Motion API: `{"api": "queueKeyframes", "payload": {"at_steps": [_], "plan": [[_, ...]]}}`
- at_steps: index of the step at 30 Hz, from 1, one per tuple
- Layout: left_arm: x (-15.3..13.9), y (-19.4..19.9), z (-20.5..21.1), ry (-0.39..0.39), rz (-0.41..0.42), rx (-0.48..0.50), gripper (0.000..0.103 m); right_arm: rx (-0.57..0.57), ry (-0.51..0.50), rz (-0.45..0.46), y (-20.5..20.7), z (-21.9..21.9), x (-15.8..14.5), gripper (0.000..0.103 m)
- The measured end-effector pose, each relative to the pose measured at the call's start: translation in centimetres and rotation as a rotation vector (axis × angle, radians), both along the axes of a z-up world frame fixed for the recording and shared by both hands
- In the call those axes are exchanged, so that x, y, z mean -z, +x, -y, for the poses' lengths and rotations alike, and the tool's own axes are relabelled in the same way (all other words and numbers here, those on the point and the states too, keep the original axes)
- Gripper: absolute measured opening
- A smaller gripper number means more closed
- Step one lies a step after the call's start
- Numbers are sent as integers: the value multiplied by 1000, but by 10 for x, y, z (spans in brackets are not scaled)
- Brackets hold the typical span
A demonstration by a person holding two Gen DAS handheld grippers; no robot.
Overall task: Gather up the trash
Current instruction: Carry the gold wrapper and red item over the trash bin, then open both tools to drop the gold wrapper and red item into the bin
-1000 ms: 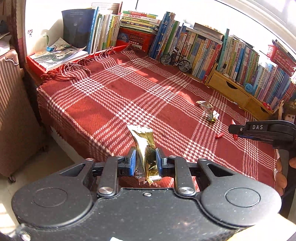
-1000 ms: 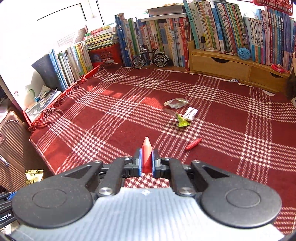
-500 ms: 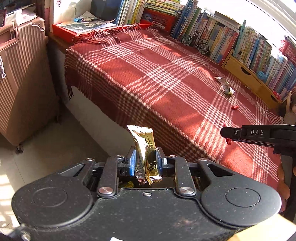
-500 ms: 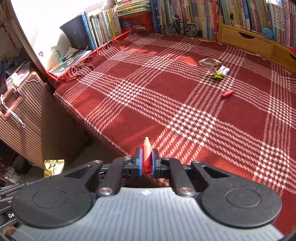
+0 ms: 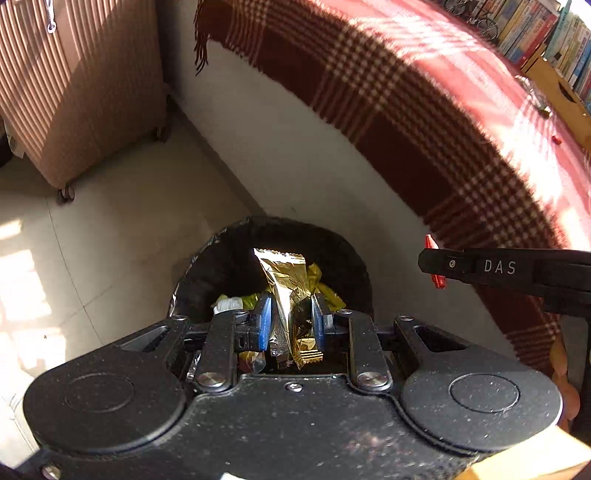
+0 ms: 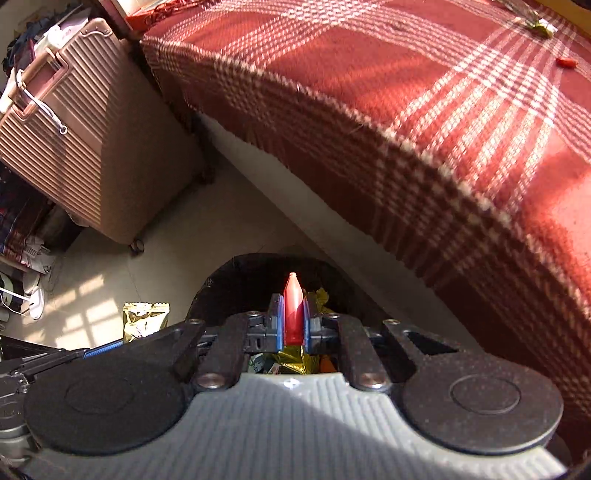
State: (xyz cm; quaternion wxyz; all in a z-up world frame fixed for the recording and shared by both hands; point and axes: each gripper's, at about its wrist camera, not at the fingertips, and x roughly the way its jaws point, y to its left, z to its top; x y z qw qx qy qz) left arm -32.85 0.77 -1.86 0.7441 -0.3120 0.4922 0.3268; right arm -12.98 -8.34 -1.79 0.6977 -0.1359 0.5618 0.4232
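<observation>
Beside the bed, under the hanging edge of the red plaid blanket [image 5: 424,122], a black-lined trash bin [image 5: 221,258] stands on the pale tiled floor, with a ribbed pink suitcase [image 6: 70,147] near it. Both grippers point down over the bin's mouth. The left gripper [image 5: 288,321] is clamped on a gold foil wrapper [image 5: 286,280], with yellow wrappers in the bin below. The right gripper [image 6: 293,326], its arm marked "DAS" in the left view, pinches a small red pointed piece [image 6: 292,310]. More trash [image 6: 535,24] lies far back on the blanket.
</observation>
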Motion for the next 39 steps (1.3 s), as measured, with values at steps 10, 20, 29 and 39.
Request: {"api": "queueKeyframes", "payload": {"at_steps": [10, 20, 29, 39], "plan": [[101, -2, -13, -102, -125, -41, 21, -69, -60, -66, -32, -22, 88, 14], [135, -9, -21, -153, -163, -60, 22, -74, -112, -67, -37, -27, 112, 15], [133, -10, -20, -165, -157, -53, 25, -55, -116, -63, -36, -27, 111, 19], [118, -7, -20, -122, -149, -40, 58, -25, -93, -41, -35, -25, 97, 54]]}}
